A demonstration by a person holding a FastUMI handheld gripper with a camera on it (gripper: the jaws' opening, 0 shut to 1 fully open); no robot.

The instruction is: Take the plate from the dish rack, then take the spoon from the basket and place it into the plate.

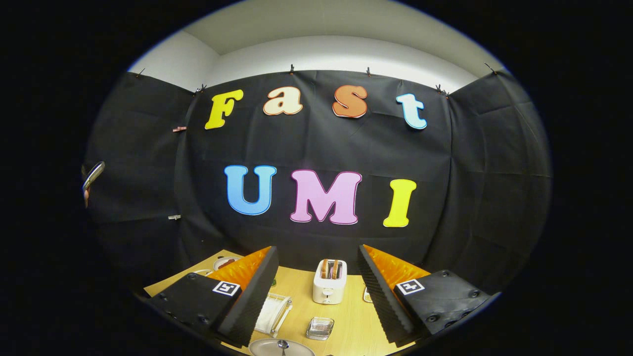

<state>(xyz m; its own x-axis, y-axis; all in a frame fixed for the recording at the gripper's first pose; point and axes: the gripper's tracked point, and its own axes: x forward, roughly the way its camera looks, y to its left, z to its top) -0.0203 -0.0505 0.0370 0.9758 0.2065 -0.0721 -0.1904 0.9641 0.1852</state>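
My gripper [317,252] is open and held high above a light wooden table [351,316], with nothing between its fingers. Just inside the left finger [257,291] stands a small wire dish rack [282,309] holding something flat and white, which looks like the plate [269,314]; the finger partly hides it. Beyond the left finger, near the table's far corner, part of a round dish [225,262] with something dark in it peeks out.
A white toaster [330,282] with two slices in it stands between the fingers at the far side of the table. Nearer lie a small clear glass dish [320,328] and a round lid with a knob [282,346]. Black cloth walls close the booth.
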